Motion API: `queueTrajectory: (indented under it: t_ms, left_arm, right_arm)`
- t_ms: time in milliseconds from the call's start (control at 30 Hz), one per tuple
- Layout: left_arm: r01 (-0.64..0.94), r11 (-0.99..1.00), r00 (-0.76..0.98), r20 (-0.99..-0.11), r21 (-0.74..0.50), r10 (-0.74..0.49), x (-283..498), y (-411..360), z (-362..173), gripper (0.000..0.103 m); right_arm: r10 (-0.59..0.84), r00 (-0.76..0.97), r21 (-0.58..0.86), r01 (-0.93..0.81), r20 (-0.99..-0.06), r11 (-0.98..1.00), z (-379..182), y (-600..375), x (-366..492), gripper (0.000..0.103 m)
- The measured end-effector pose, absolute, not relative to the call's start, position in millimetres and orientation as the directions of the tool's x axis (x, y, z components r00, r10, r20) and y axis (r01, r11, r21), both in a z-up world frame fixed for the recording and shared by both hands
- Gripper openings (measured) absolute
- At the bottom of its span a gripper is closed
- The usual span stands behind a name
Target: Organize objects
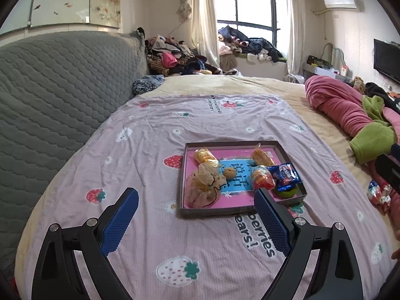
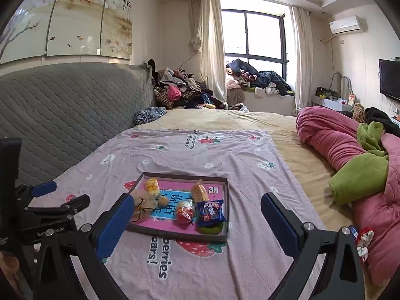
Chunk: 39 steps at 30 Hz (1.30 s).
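A shallow dark tray (image 1: 217, 212) (image 2: 225, 182) with a pink and blue base lies on the strawberry-print sheet. In it are a yellow snack pack (image 1: 203, 155) (image 2: 152, 185), a tan mesh pouch (image 1: 203, 187) (image 2: 143, 203), a small round cookie (image 1: 229, 173) (image 2: 163, 201), an orange packet (image 1: 261, 157) (image 2: 199, 192), a red-orange packet (image 1: 261, 178) (image 2: 185, 211), a blue cookie pack (image 1: 285, 175) (image 2: 210, 212) and a green item (image 1: 287, 192) (image 2: 210, 228). My left gripper (image 1: 197, 201) is open and empty just before the tray. My right gripper (image 2: 197, 207) is open and empty, the tray between its fingers in view.
A grey quilted headboard (image 1: 55, 95) (image 2: 65, 115) runs along the left. Rolled pink and green blankets (image 1: 350, 115) (image 2: 355, 160) lie on the right. A red-white wrapped snack (image 1: 377, 193) (image 2: 363, 242) lies near the blankets. Clothes piles (image 1: 175, 57) (image 2: 180, 87) sit beyond the bed.
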<state>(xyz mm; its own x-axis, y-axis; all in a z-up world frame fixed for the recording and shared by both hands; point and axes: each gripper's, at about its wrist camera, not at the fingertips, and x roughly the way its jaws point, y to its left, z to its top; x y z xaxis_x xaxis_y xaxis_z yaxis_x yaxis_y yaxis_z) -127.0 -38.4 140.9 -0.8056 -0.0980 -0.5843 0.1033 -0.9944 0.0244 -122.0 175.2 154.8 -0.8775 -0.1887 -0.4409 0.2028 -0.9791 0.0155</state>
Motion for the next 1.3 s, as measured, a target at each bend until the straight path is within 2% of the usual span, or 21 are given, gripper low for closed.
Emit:
queueTrajectory:
  t_ms: [233,700,967,1300]
  left_arm:
    - [0.102,-0.994,-0.815,-0.571,0.026,-0.099,-105.6,-38.4,145.4,0.094]
    - [0.111,-0.994,-0.790,-0.605,0.022,-0.102,-81.6,-33.6,126.5,0.094]
    - [0.088,-0.996,-0.779,-0.622,0.026,-0.085,-65.9,-28.1,107.7,0.094]
    - [0.061,-0.998,-0.775,-0.630,-0.003,-0.045,-52.4,-28.5,83.5,0.094]
  right_arm:
    - [-0.182,-0.873,0.026,0.191,-0.452,-0.981,149.6,181.8,-108.3,0.102]
    - [-0.144,-0.842,0.021,0.157,-0.520,-0.987,124.2,194.6,-92.2,0.102]
    - [-0.149,-0.848,0.038,0.151,-0.509,-0.988,108.9,198.2,-80.4,0.102]
    - [-0.166,-0.824,0.045,0.169,-0.542,-0.985,78.5,193.7,-72.3,0.102]
